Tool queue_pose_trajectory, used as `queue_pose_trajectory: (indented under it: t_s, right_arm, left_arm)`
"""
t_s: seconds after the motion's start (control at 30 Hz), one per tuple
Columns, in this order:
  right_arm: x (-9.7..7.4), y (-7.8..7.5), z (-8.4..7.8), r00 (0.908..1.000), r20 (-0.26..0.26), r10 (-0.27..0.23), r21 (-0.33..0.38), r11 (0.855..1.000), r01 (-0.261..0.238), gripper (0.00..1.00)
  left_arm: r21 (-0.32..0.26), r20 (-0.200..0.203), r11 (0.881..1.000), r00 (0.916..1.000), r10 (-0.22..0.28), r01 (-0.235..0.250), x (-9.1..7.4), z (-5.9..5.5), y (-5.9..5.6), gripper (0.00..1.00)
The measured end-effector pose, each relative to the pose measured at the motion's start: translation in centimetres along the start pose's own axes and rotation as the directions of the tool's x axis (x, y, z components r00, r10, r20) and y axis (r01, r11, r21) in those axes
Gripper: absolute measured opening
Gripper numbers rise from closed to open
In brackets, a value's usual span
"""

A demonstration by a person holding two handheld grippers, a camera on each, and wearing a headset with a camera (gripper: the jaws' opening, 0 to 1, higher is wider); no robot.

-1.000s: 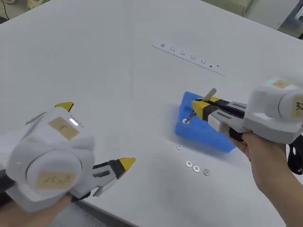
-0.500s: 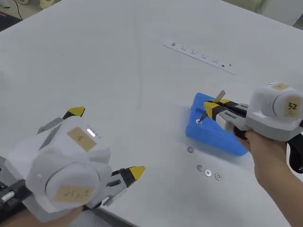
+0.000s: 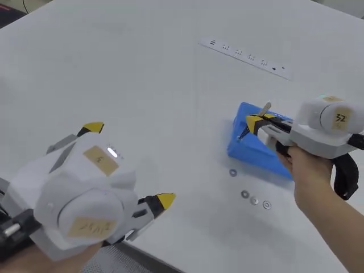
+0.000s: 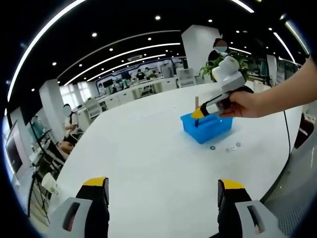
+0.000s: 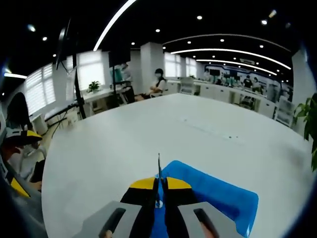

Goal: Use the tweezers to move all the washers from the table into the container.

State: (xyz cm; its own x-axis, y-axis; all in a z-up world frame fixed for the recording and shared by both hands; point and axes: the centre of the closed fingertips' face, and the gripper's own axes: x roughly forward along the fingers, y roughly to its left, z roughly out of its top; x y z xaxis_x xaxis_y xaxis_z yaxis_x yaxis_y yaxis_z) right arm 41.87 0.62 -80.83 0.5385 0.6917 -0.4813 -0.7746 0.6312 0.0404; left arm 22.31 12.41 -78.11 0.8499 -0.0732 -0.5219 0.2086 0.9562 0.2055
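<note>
Holds the tweezers (image 5: 159, 171) pinched in the right tongs (image 3: 254, 122) over the blue container (image 3: 256, 159), left tongs (image 4: 162, 183) spread empty, likely at the drop; next calls for fetching washers (image 3: 254, 200) off the counter (image 3: 142, 85) beside it.

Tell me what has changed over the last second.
Little beyond the camera shifting. The right tool stays shut on the tweezers over the blue container; whether a washer still hangs at their tips I cannot tell. The left tool stays open, and four washers lie where they were on the table.
</note>
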Motion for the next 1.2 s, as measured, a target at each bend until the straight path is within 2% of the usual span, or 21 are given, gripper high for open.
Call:
queue_pose_trajectory:
  t_s: [0.33, 0.57, 0.97, 1.1, 1.2]
  right_arm:
    - [-0.1, -0.2, -0.3, 0.9999, -0.012, -0.008, 0.001, 1.0, 0.008, 0.03]
    - [-1.5, -0.2, 1.1, 0.9995, 0.03, -0.009, 0.013, 1.0, 0.009, 0.03]
    - [-5.7, 2.3, 3.7, 0.9909, 0.134, 0.008, 0.0, 1.0, -0.008, 0.03]
    - [-6.6, 3.4, 3.8, 0.9888, 0.148, 0.02, -0.001, 1.0, -0.02, 0.03]
    - [-7.3, 4.3, 3.7, 0.9846, 0.167, 0.051, 0.041, 0.997, -0.059, 0.03]
  left_arm:
    - [0.011, -0.009, 1.0, 1.0, -0.003, 0.003, 0.0, -0.1, -0.2, 0.93]
    - [0.009, -0.005, 1.0, 1.0, -0.003, 0.003, 0.0, -0.1, -0.1, 0.93]
    - [0.006, 0.012, 1.0, 0.9998, -0.016, 0.016, -0.1, 0.2, -0.3, 0.93]
    - [0.007, 0.013, 1.0, 0.9998, -0.015, 0.015, -0.1, 0.2, -0.3, 0.94]
    - [0.002, 0.01, 1.0, 0.9999, -0.013, 0.013, -0.1, 0.1, -0.2, 0.94]
